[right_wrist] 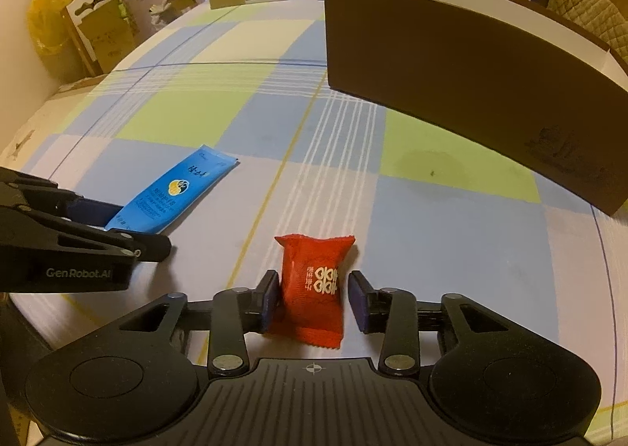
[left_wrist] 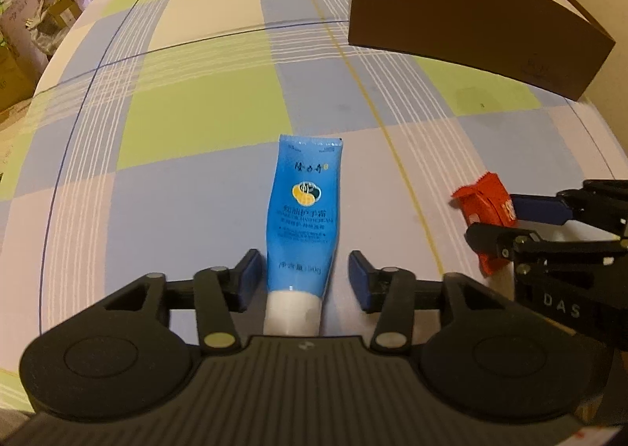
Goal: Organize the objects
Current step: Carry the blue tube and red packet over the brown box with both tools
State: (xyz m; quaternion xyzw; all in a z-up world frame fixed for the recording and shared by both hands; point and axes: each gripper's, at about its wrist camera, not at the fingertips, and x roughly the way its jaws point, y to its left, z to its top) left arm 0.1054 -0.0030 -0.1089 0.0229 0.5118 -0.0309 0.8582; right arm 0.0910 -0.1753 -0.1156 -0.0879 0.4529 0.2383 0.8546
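My left gripper point(left_wrist: 305, 275) straddles the blue tube point(left_wrist: 304, 210), spread; only my right gripper point(right_wrist: 313, 298) view shows its pads spread around the red packet point(right_wrist: 314, 285), near the brown box point(right_wrist: 471, 65).

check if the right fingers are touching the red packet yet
Partly touching. In the right wrist view one of the right gripper's fingers lies against the red packet; the other stands clear, with tablecloth showing between.

The tube's point(left_wrist: 302, 210) white cap end hides behind the left claw's point(left_wrist: 304, 275) body. The brown box's point(right_wrist: 451, 65) inside cannot be seen.
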